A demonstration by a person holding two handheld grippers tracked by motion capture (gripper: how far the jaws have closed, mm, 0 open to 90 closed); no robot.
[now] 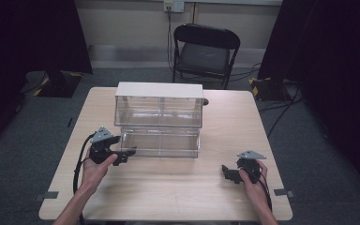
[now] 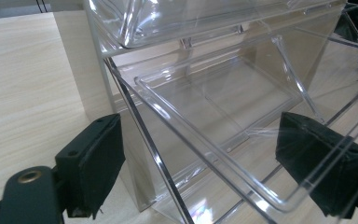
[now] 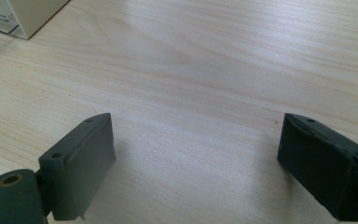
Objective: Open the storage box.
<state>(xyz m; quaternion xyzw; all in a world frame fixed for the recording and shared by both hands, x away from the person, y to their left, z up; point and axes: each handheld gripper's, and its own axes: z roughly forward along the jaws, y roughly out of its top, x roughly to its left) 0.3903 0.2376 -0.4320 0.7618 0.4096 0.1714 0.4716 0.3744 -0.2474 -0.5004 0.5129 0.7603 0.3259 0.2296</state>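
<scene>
The left gripper [image 2: 191, 182] is nearest, its jaws spread wide around the lower left corner of the clear bin [image 1: 159, 123], one jaw outside the wall, the other seen through the tilted-open bottom drawer [image 2: 223, 116]. The bin stands at the table's [image 1: 178, 192] centre, toward twelve o'clock; its compartments look empty. The right gripper [image 3: 196, 158] rests at about four o'clock, jaws released over bare wood. Closing now could pinch the thin plastic edge askew, so the smooth drawer slips or the whole bin slides.
</scene>
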